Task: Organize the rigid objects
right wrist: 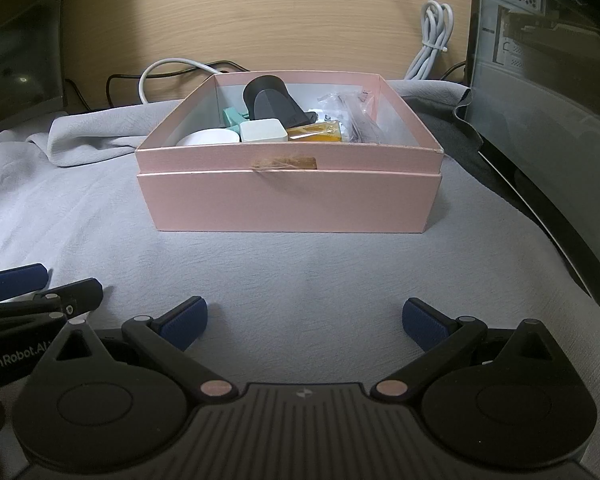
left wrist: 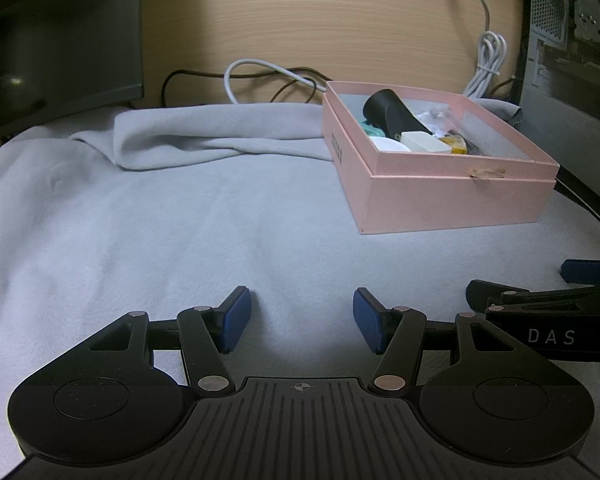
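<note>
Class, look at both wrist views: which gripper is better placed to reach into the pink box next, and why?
Probably the right gripper: the pink box sits straight ahead of its open fingers. From the left gripper, also open, the box lies off to the right.

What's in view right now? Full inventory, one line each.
box: 1, pink, open, on the cloth
cylinder: 1, black, tilted, in the box
cube: 1, white, in the box, near side
disc: 1, white, in the box, left of the cube
clip: 1, teal, in the box, behind the disc
packet: 1, amber, in the box, right of the cube
bag: 1, clear plastic, in the box, right side
cloth: 1, grey, covers the surface
cable: 1, white, bundled, behind the box
left gripper: 1, black, blue pads, open, empty
right gripper: 1, black, blue pads, open, empty
</note>
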Motion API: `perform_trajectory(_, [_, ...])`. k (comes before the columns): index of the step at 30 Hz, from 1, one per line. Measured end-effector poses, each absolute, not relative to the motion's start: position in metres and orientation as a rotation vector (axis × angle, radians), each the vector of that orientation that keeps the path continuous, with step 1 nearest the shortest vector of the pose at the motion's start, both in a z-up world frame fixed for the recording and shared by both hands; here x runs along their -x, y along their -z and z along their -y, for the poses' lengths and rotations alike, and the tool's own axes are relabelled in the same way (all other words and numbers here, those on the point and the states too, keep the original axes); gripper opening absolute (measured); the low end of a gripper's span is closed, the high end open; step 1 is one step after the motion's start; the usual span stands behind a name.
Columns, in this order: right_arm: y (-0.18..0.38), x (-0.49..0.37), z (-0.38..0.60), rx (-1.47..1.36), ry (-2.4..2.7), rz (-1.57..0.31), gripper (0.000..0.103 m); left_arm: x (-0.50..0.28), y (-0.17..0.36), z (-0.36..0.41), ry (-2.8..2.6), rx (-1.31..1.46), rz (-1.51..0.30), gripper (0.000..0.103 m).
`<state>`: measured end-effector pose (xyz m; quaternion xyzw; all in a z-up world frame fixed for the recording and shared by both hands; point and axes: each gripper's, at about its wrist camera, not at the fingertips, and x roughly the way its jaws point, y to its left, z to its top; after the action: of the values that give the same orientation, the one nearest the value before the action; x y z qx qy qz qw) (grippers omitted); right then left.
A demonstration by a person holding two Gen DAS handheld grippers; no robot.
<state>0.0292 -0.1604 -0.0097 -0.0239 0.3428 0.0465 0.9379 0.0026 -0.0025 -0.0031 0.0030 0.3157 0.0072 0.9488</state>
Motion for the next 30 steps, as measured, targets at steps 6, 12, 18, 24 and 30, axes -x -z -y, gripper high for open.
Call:
perform_trajectory(6, [0.0098,-0.0291,0.1602,0.049,-0.094,-0.7,0.103,-0.0027,0.0028,0.0032,-0.017,-0.006,-0.642,0.062])
perform_trajectory(12, [0.0099,-0.0292,0.1603,0.048,-0.094,-0.7,0.103,-0.0028,0.0031,0.0059,-0.025,-0.011,-0.643,0.063])
perform_trajectory(18, [0.01,-0.0292,0.1603,0.048,-0.094,-0.7,0.103,-0.0023,0.0026,0.006,-0.027,-0.009,-0.642,0.063])
perform_trajectory(24, [0.01,-0.0291,0.1602,0.048,-0.094,-0.7,0.103,-0.0027,0.0026,0.0051,-0.026,-0.01,-0.642,0.063])
perform_trajectory(30, [0.0101,-0.0291,0.1602,0.048,-0.094,-0.7,0.103,-0.0028,0.0025,0.005,-0.026,-0.009,-0.642,0.063])
